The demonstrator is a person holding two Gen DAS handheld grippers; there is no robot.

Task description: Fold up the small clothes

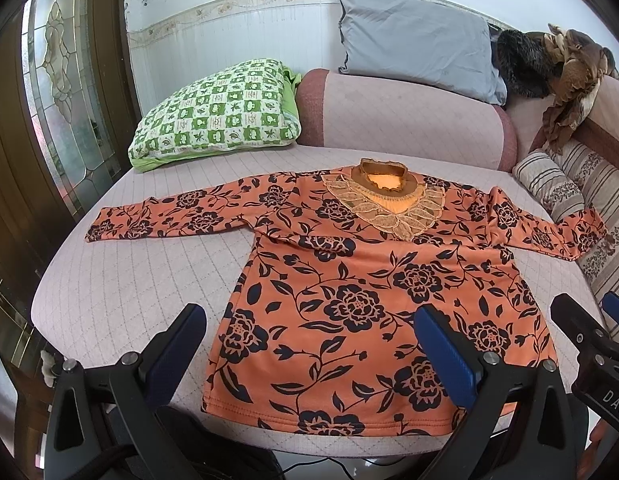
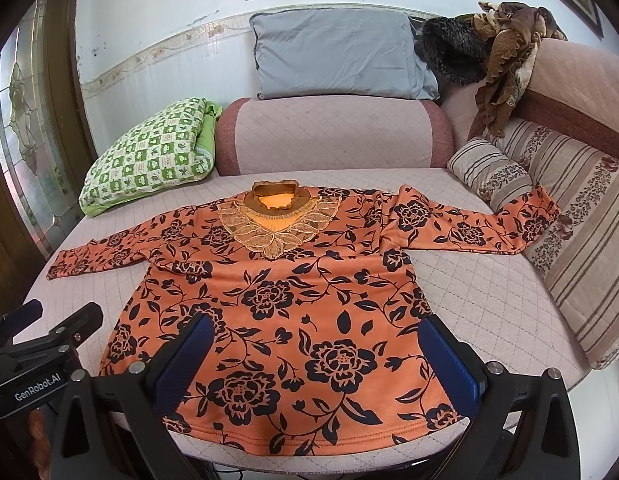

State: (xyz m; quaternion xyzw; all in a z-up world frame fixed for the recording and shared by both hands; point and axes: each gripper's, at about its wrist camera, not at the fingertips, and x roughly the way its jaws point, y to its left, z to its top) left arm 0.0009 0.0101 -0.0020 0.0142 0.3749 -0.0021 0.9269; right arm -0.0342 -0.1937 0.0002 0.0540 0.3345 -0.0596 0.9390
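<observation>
We have the orange top (image 1: 361, 300) spread flat on the sofa seat (image 1: 121, 300), collar toward the grey pillow (image 1: 417, 36). Both the left gripper (image 1: 309, 356) and right gripper (image 2: 315, 364) hover released (nothing grasped) above the hem; folding hasn't begun, so next we take a sleeve.

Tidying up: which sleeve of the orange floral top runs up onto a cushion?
The wearer's left sleeve: its cuff lies on the striped cushions; the other sleeve lies flat.

Left gripper (image 1: 309, 344) and right gripper (image 2: 317, 352) hover side by side, jaws spread wide, holding nothing.
</observation>
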